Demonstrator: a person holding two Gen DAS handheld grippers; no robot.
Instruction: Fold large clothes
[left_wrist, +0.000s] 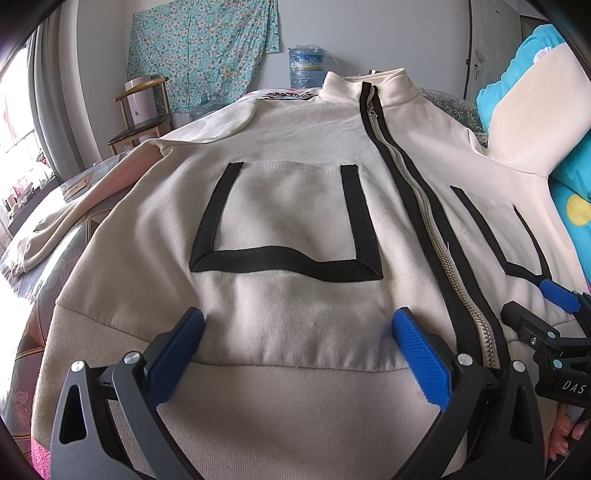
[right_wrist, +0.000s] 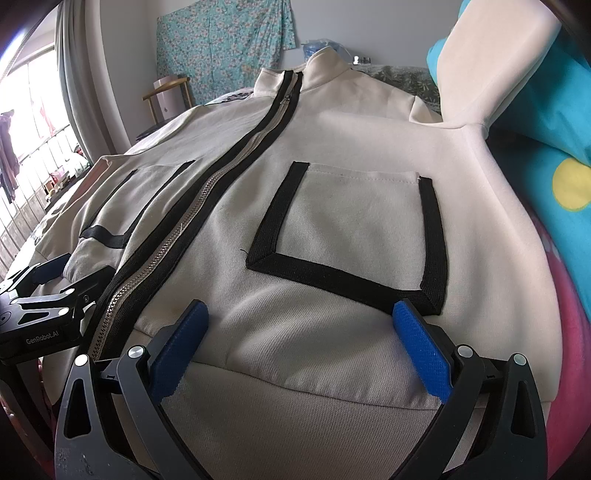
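Note:
A cream zip-up jacket (left_wrist: 295, 206) with black-trimmed pockets and a black-edged metal zipper (left_wrist: 413, 192) lies face up and zipped on a bed. My left gripper (left_wrist: 295, 325) is open, its blue pads over the hem band left of the zipper. My right gripper (right_wrist: 299, 325) is open over the hem band right of the zipper (right_wrist: 207, 184), below the right pocket (right_wrist: 354, 229). The right gripper also shows at the right edge of the left wrist view (left_wrist: 546, 306). The jacket's right sleeve (right_wrist: 491, 70) runs up over a teal pillow.
A teal pillow with a yellow dot (right_wrist: 546, 140) lies at the right. A wooden chair (left_wrist: 142, 114) and blue water jugs (left_wrist: 306, 66) stand behind the bed. A floral cloth (left_wrist: 199, 48) hangs on the wall. A window is at the left.

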